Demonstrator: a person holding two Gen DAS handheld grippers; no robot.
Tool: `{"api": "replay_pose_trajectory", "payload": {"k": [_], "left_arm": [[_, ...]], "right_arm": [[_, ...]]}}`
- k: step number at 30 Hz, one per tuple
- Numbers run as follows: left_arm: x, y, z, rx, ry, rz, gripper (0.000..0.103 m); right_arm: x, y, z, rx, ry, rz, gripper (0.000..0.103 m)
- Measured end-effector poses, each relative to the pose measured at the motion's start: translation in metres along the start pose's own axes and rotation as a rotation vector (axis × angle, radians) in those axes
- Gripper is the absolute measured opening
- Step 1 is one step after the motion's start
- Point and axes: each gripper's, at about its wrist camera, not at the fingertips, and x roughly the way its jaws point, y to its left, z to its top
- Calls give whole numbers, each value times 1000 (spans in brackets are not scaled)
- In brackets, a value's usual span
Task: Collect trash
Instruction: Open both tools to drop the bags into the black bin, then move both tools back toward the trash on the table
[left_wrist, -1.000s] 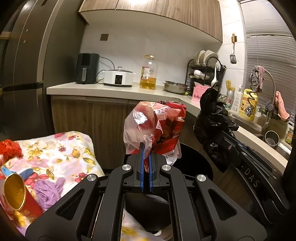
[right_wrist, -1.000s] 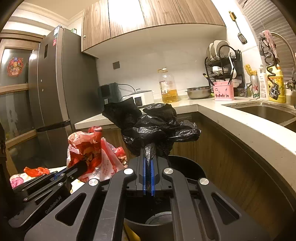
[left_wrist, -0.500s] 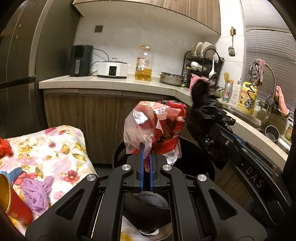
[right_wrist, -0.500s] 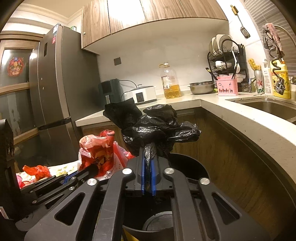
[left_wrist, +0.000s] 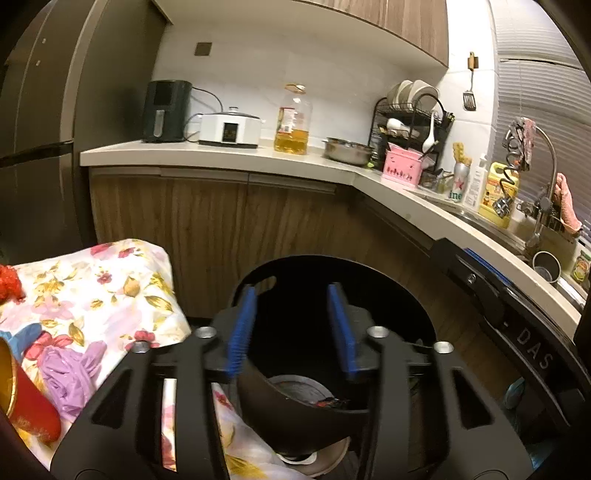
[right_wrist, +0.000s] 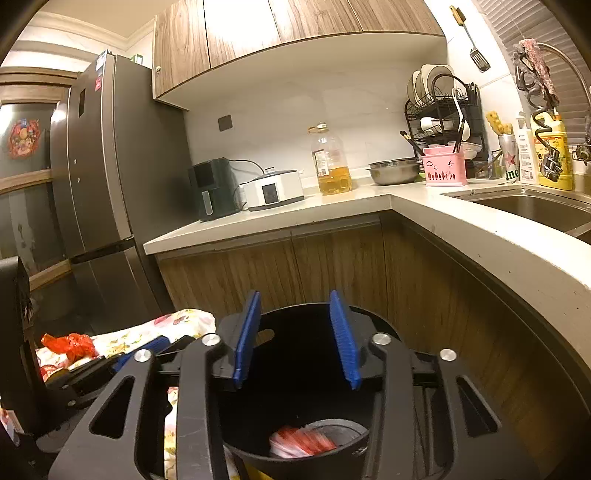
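A round black bin (left_wrist: 406, 288) stands on the floor below both grippers. My left gripper (left_wrist: 291, 290) hangs over its mouth; its jaws are opening and nothing is between the blue pads. My right gripper (right_wrist: 295, 295) is beside it over the same bin (right_wrist: 376, 321), jaws also opening and empty. A red and white plastic bag (right_wrist: 303, 441) lies at the bin's bottom. The black bag cannot be made out in the dark bin. The right gripper's finger (left_wrist: 480, 266) shows at the right of the left wrist view.
A table under a floral cloth (left_wrist: 92, 295) stands left of the bin, with a red cup (left_wrist: 26, 402), a crumpled purple bag (left_wrist: 70, 376) and red crumpled trash (right_wrist: 70, 343). Wooden cabinets (left_wrist: 221, 221) and a counter wrap behind and to the right. A fridge (right_wrist: 96, 184) is on the left.
Both grippers have gone from shut to open. The red and white bag has left the left one and the black bag the right one; both are gone from in front of the cameras.
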Motion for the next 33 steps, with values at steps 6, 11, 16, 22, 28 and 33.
{"api": "replay_pose_trajectory", "payload": {"k": [6, 11, 16, 22, 28, 33], "left_arm": [[-23, 10, -2, -17, -30, 93, 74], [-47, 16, -5, 1, -50, 177, 81], [-73, 18, -9, 10, -68, 218, 84], [-102, 22, -13, 10, -81, 253, 86], [-129, 31, -18, -7, -86, 285, 86], [-150, 37, -24, -9, -100, 317, 86]], "right_arm": [[-10, 2, -2, 3, 1, -6, 67], [-22, 9, -6, -3, 2, -12, 78], [-37, 18, -10, -2, 11, -11, 84], [-56, 27, -14, -6, 7, -5, 86], [-76, 44, -19, -31, -2, -4, 86], [-89, 59, -23, -60, -14, 3, 86]]}}
